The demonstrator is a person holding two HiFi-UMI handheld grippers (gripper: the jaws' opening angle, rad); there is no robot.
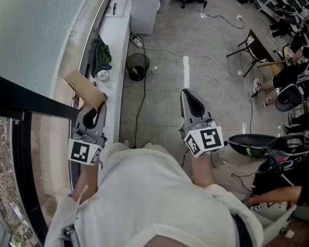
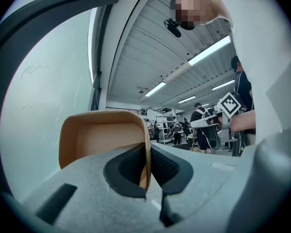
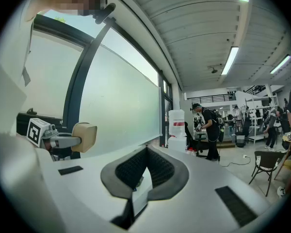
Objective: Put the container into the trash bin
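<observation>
The container (image 1: 85, 90) is a tan paper box, held level above the white sill by the window. My left gripper (image 1: 97, 106) is shut on its side wall; in the left gripper view the thin wall of the container (image 2: 97, 140) sits pinched between the dark pads of the left gripper (image 2: 148, 166). The black round trash bin (image 1: 137, 67) stands on the floor ahead, to the right of the sill. My right gripper (image 1: 187, 93) hovers level over the floor, shut and with nothing in it (image 3: 146, 154). The right gripper view also shows the container (image 3: 85, 136) at its left.
A white sill (image 1: 116, 40) runs along the window with a green bag (image 1: 99, 53) and a cup on it. A white cabinet (image 1: 144, 4) stands past the bin. Cables cross the floor, and a folding chair (image 1: 252, 48) and people are at the right.
</observation>
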